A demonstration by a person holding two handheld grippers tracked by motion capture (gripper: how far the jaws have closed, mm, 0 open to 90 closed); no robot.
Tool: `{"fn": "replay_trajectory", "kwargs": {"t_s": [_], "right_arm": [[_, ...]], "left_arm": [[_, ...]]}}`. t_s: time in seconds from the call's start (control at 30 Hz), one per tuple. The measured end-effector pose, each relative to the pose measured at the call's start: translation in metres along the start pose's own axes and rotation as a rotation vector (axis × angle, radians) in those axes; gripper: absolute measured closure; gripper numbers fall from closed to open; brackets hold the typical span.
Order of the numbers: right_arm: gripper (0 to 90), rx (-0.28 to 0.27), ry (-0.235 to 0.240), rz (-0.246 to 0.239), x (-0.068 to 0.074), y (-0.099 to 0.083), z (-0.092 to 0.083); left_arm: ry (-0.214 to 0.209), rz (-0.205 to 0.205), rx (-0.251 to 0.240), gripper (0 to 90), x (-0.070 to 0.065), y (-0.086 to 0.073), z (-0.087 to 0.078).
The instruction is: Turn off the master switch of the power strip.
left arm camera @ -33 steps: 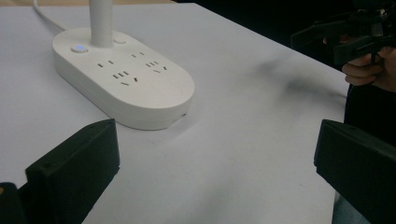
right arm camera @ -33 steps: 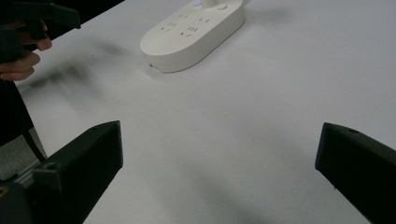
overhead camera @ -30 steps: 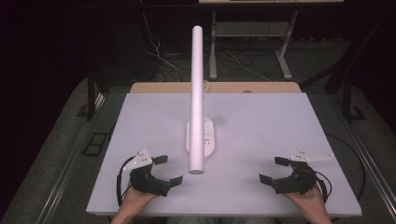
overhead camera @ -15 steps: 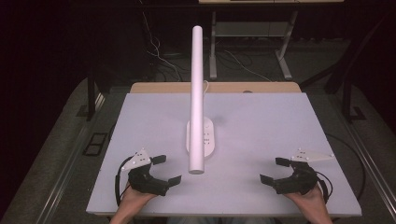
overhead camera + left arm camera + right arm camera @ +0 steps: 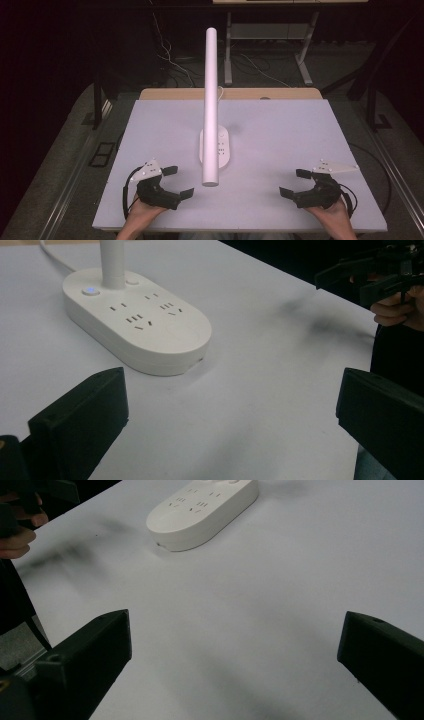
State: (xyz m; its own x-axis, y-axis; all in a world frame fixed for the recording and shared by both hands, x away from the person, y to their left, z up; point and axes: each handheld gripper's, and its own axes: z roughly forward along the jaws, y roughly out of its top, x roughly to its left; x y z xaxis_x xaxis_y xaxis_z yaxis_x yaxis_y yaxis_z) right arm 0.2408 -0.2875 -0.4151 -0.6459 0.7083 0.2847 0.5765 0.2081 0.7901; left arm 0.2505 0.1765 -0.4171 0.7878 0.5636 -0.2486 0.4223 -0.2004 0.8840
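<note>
Item: white lamp base (image 5: 216, 147), oval, with socket slots and a lit blue button (image 5: 90, 290) on top; stands at the middle of the white table (image 5: 280, 130). A white tube (image 5: 211, 105) rises from it on a stem; how the two join is hard to make out.

Left gripper (image 5: 178, 182): near front left edge, jaws wide apart, empty, well apart from the base.

Right gripper (image 5: 293, 182): near front right edge, jaws wide apart, empty, facing the base.

Cable (image 5: 52, 255): white, leaves the base rearward.
</note>
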Motion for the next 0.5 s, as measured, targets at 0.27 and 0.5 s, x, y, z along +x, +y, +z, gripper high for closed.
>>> {"fn": "replay_trajectory", "kwargs": {"t_s": [0.27, 0.5], "right_arm": [[0.2, 0.001, -0.005, -0.002, 0.000, -0.001, 0.000], [0.2, 0.000, -0.008, -0.005, 0.000, -0.001, -0.001]], "left_arm": [[-0.009, -0.005, 0.018, 0.0, 0.000, 0.008, -0.001], [-0.005, 0.015, 0.020, 0.0, 0.003, 0.018, -0.006]]}}
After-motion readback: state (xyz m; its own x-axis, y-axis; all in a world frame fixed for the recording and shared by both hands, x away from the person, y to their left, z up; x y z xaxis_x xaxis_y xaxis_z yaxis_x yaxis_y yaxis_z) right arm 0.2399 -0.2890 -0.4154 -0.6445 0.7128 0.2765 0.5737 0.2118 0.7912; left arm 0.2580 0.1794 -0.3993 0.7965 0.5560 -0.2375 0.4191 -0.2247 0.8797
